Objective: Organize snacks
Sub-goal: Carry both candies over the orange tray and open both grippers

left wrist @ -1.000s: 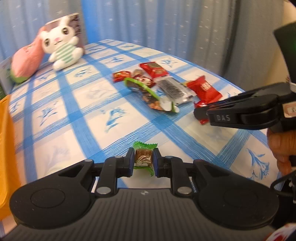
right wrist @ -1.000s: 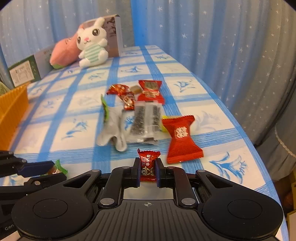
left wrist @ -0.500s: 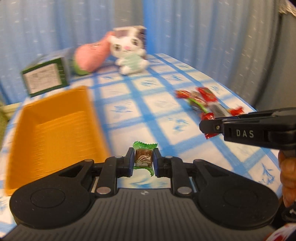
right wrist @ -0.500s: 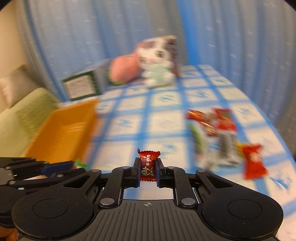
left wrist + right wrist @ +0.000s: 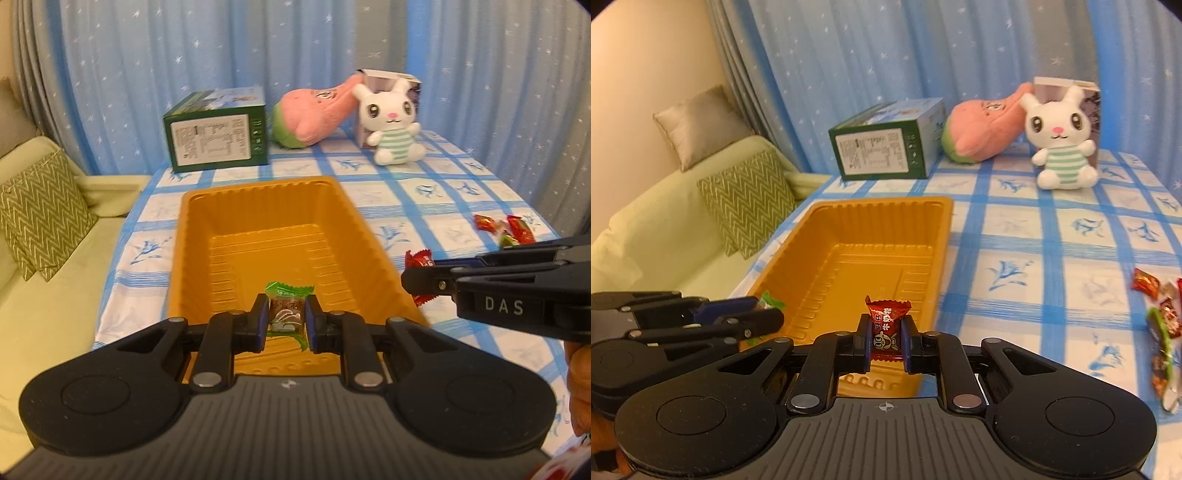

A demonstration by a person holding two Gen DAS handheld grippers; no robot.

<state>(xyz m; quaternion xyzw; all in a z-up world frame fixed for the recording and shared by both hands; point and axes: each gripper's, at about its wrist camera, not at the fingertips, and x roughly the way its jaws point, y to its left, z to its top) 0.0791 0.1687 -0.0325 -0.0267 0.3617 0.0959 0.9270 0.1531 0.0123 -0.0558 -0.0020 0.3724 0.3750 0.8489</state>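
Green-wrapped candy [image 5: 286, 314] pinched in my left fingers [image 5: 260, 317], red-wrapped candy [image 5: 886, 330] clamped in my right fingers [image 5: 907, 341], both over the orange tray [image 5: 258, 221].

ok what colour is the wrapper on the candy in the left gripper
Green, around a brown middle: the small wrapped candy in the left gripper, clearest in the left wrist view.

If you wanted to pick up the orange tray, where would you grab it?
Judging by its shape, pinch the orange tray's thin flared rim on the long right side, coming from above; that edge faces bare tablecloth, and the body looks too wide for a hand-held gripper.
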